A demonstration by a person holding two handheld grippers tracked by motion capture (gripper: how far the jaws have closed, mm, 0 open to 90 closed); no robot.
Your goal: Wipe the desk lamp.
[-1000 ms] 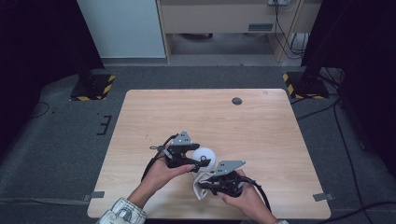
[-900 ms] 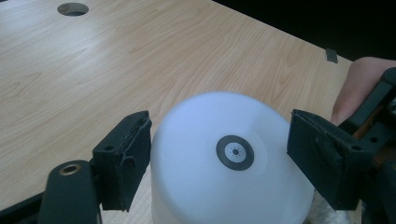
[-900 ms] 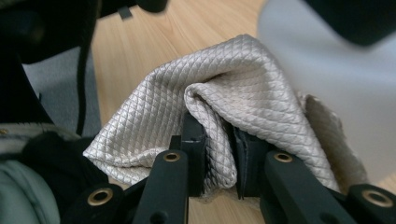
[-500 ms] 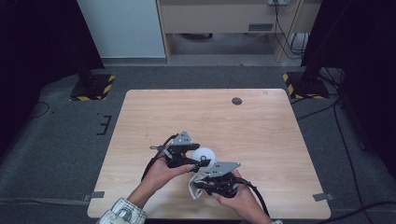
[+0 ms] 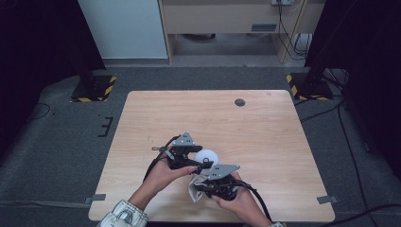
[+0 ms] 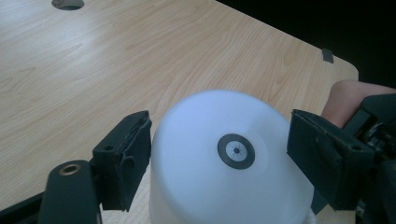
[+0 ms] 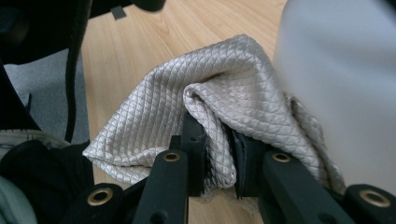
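- White cup: stands upside down on the tabletop, in the near half and close to the person's edge. Its flat base faces up and carries a small dark ring mark at centre (seen in the left gripper view).
- Left claw: jaws set on opposite sides of the cup's upper wall. The left pad lies against the wall; the right pad sits at or just off it, so whether the cup is clamped cannot be told.
- Grey cloth: a quilted, diamond-pattern fabric, bunched up and lying partly on the tabletop, with its right fold against the cup's side wall.
- Right claw: jaws closed on a thick fold of the cloth, which bulges out above the pads.
- High view: the left claw meets the cup from the left, while the right claw holds the cloth just below the cup (both hands close together).
- Person: forearms enter from the near edge; a light patterned sleeve covers the left arm.
- Tabletop: light wood, with a round cable port near the far edge, well apart from the cup.
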